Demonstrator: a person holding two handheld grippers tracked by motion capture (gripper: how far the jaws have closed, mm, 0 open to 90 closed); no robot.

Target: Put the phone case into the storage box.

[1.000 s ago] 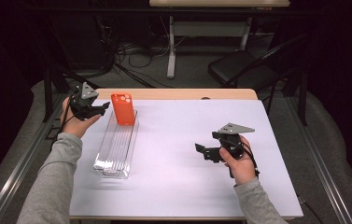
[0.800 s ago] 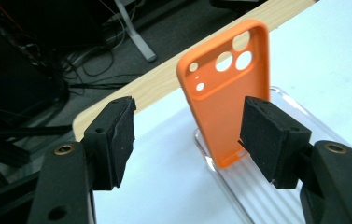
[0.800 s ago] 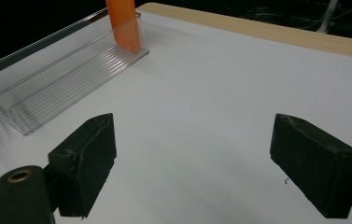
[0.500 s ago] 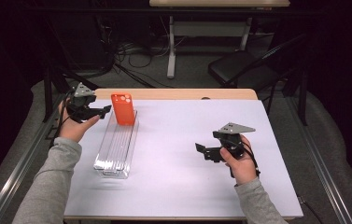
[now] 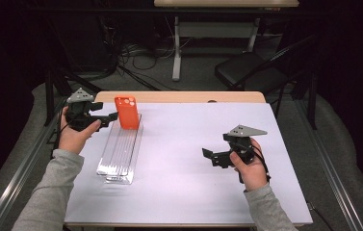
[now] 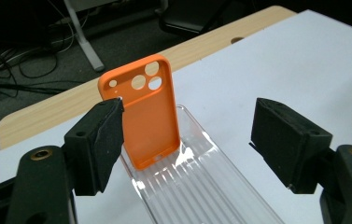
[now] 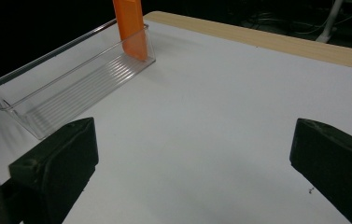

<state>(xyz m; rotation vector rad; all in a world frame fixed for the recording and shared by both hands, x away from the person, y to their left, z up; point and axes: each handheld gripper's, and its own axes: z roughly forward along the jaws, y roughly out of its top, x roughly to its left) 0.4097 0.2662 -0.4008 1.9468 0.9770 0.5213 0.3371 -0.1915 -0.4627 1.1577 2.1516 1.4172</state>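
The orange phone case (image 5: 127, 111) stands upright at the far end of the clear ribbed tray (image 5: 120, 155), leaning against that end wall, at about ten o'clock on the white table (image 5: 193, 183). Judging by this, the placing looks done: the case rests in the tray on its own, and what seems left is only to draw the hand away. The left gripper (image 5: 107, 116) hangs just to the nine o'clock side of the case with its jaws spread fairly wide; they have just been opening, and in the left gripper view the case (image 6: 148, 116) sits beyond the pads with nothing pressed between them. The right gripper (image 5: 213, 156) rests near four o'clock on the table, well apart from the tray, jaws wide and empty; they too have just been opening a little further. Against the earlier frames, the left gripper has backed off from the case toward the table's nine o'clock edge and lifted slightly, whereas a second ago its jaws lay right beside the case; the case, tray and right hand sit where they were.
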